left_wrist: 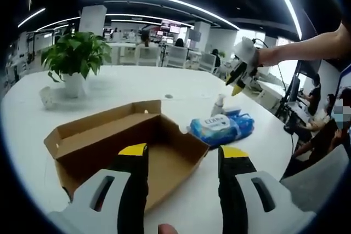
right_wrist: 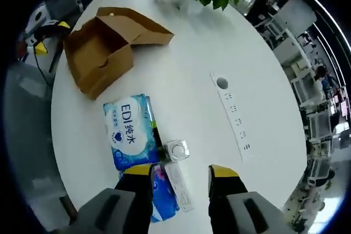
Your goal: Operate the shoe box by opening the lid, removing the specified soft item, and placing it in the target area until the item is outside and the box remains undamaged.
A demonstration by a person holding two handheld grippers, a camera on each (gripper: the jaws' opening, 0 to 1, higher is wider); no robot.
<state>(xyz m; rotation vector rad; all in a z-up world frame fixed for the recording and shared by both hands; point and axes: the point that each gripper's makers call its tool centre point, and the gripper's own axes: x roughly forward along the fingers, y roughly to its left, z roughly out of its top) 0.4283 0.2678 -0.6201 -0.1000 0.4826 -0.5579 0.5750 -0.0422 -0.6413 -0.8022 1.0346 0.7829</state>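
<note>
An open brown cardboard shoe box (left_wrist: 109,141) lies on the white table, its lid folded back; the part of its inside I can see is bare. Just right of it lies a blue soft pack of wipes (left_wrist: 222,129). My left gripper (left_wrist: 183,154) hovers open over the box's near edge, holding nothing. In the right gripper view the box (right_wrist: 104,42) sits at the upper left and the wipes pack (right_wrist: 129,130) in the middle. My right gripper (right_wrist: 180,172) is open high above the table, over a second blue pack (right_wrist: 164,193). That gripper (left_wrist: 238,75) is raised in a hand at the upper right.
A potted plant (left_wrist: 77,53) and a small white cup (left_wrist: 46,96) stand at the table's far left. A small white-capped bottle (right_wrist: 178,150) stands beside the packs. A socket strip (right_wrist: 233,110) is set into the tabletop. People sit off the table's right edge.
</note>
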